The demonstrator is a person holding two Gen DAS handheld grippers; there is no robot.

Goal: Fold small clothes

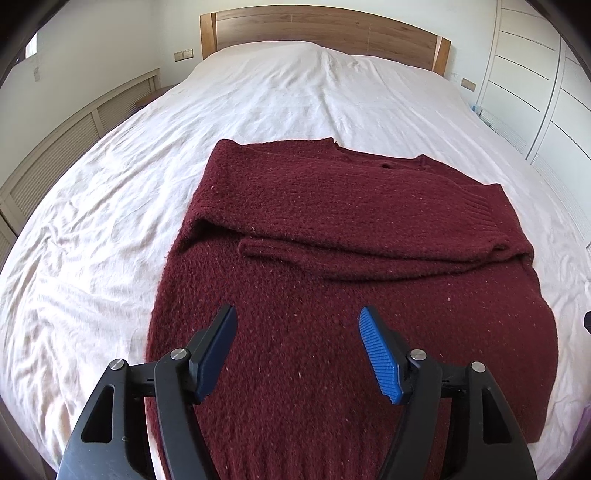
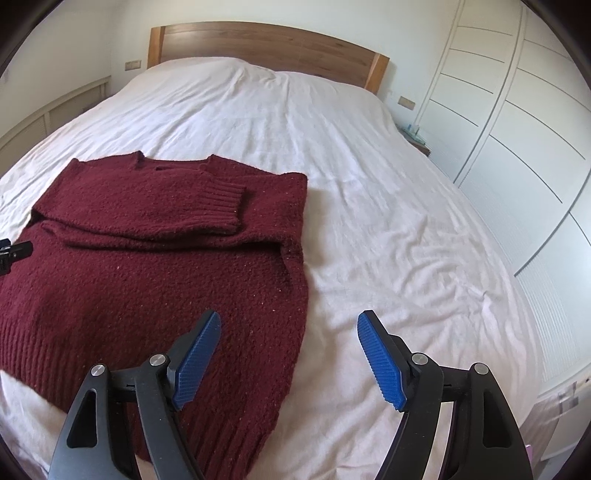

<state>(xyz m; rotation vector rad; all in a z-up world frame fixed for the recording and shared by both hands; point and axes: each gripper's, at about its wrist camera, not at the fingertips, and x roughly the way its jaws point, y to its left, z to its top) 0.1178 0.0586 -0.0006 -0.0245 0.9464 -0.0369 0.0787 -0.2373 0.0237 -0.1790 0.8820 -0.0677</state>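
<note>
A dark red knitted sweater (image 1: 332, 229) lies flat on the white bed sheet (image 1: 110, 206), both sleeves folded across its chest, neck toward the headboard. My left gripper (image 1: 297, 314) is open and empty, hovering over the sweater's lower body. In the right wrist view the sweater (image 2: 155, 251) lies left of centre, its ribbed cuff (image 2: 223, 203) on top. My right gripper (image 2: 288, 319) is open and empty, above the sweater's right side edge near the hem. The left gripper's tip shows at the left edge (image 2: 14, 251).
A wooden headboard (image 1: 325, 33) stands at the far end of the bed. White wardrobe doors (image 2: 517, 147) line the right side. Slatted low cabinets (image 1: 55, 155) run along the left. Wrinkled sheet (image 2: 406, 229) spreads to the right of the sweater.
</note>
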